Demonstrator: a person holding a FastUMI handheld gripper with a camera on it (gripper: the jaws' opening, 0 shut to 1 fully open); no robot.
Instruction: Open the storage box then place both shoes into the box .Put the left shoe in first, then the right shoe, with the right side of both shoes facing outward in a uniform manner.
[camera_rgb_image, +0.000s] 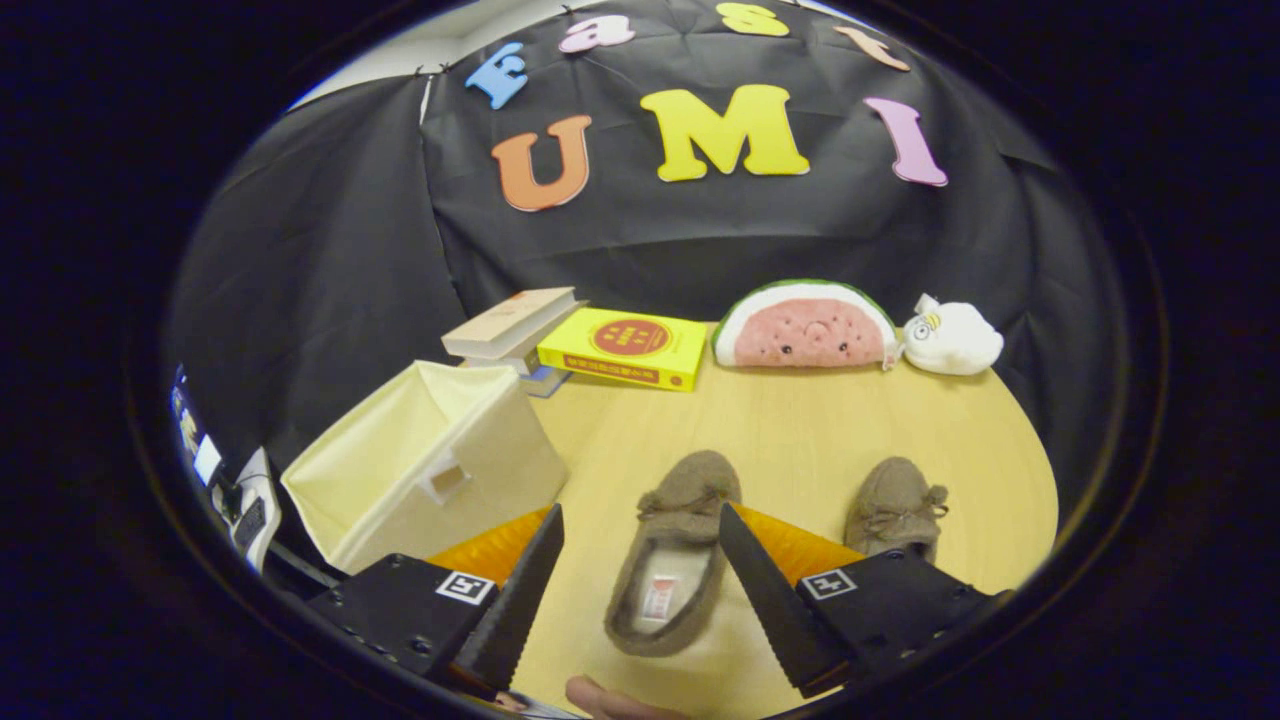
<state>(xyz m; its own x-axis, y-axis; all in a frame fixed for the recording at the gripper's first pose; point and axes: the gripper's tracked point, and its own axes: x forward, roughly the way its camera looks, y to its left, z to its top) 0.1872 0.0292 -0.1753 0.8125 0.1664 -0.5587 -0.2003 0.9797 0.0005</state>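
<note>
I see my gripper (640, 530) spread wide, holding nothing, above the wooden table (800, 430). One brown slipper (672, 560) lies between the fingers, toe pointing away, its opening facing up. The second slipper (895, 505) sits beside it, past the right finger and partly hidden by it. The cream storage box (425, 465) stands left of the left finger, its open top tilted leftward. Beyond are books (570, 345), a watermelon plush (805, 325) and a white plush (950, 338).

At the table's (800, 420) far edge we see stacked books (512, 325), a yellow book (622, 347), a watermelon plush (806, 325) and a white plush (950, 337).
</note>
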